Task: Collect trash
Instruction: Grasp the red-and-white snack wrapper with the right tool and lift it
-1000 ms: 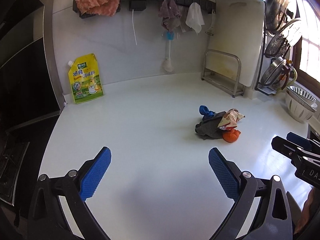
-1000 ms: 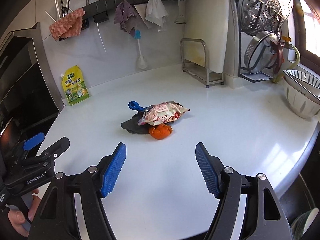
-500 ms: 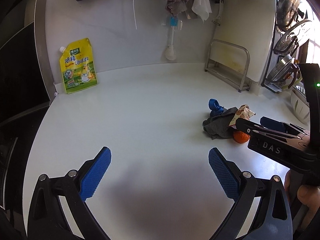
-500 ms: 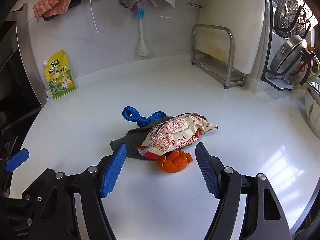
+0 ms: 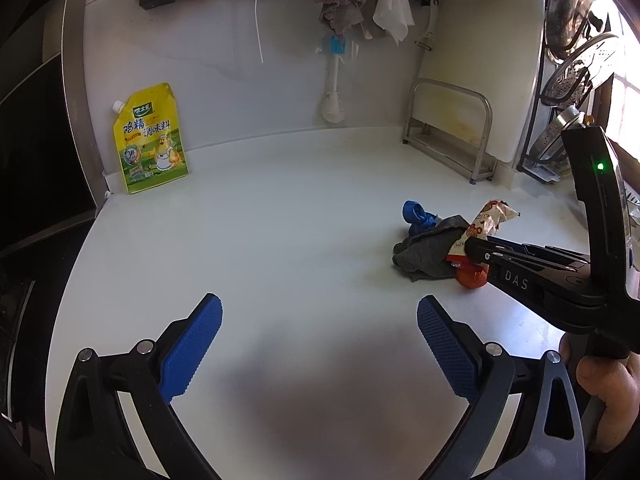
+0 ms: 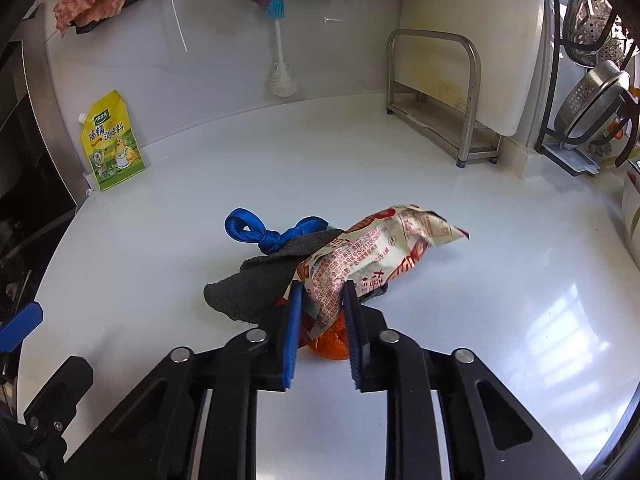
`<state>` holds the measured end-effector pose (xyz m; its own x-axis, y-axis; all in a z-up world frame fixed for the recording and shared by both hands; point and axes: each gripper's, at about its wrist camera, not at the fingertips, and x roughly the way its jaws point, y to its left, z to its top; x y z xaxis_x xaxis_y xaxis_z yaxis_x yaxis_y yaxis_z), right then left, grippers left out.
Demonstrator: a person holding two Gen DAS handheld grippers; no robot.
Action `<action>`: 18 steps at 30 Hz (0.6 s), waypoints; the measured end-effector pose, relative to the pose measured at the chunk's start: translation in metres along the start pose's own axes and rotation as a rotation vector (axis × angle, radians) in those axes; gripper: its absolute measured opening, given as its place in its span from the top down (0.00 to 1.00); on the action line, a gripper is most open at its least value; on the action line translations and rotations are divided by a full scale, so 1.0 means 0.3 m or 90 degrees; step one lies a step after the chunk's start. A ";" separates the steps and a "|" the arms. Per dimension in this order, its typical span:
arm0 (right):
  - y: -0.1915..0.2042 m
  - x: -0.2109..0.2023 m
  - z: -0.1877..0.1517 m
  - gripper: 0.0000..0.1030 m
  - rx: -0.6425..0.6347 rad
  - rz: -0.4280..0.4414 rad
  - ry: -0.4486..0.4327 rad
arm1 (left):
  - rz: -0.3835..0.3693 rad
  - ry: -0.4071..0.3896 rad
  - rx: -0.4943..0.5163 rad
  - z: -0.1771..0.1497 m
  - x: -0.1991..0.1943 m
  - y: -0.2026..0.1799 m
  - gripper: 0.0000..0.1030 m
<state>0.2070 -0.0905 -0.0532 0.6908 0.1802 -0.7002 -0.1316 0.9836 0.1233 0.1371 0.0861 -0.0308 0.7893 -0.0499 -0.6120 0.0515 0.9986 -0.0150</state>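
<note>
Our right claw (image 6: 322, 312) is closing on the near end of the snack wrapper (image 6: 372, 252), and the blue pads already pinch the crinkled film between them. Our left claw (image 5: 318, 350) stands wide with nothing between its pads, hovering over bare tabletop (image 5: 260, 240) well apart from the pile.

The trash sits in one small heap near the middle of the tabletop. We judge the wrapper to be the largest piece: light, thin, springy and slick, so it may slide out of a shallow pinch; a hold well in from the crumpled edge seems safest. Under it lies a dark grey rag (image 6: 256, 284), soft and limp, which should drape and drag when lifted; we would take it by a bunched fold. The blue knotted ribbon (image 6: 264, 232) touches the rag's far side, and the knot looks like the best place to grip. The orange peel (image 6: 332, 344), smallest, sits just beneath the claw; it looks soft and easily crushed or torn.

No bin or bag for the trash shows in either view. A yellow seasoning pouch (image 5: 150, 140) leans on the back wall; we cannot see its contents.
</note>
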 end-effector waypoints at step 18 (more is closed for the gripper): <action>-0.450 -0.238 -0.094 0.84 0.103 -0.002 -0.062 | -0.031 0.049 0.033 0.050 0.117 -0.336 0.07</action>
<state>0.1553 -0.2363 -0.0397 0.7574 0.1692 -0.6306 -0.0184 0.9710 0.2384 0.1689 -0.0166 -0.0390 0.7359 -0.0952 -0.6704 0.1225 0.9924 -0.0065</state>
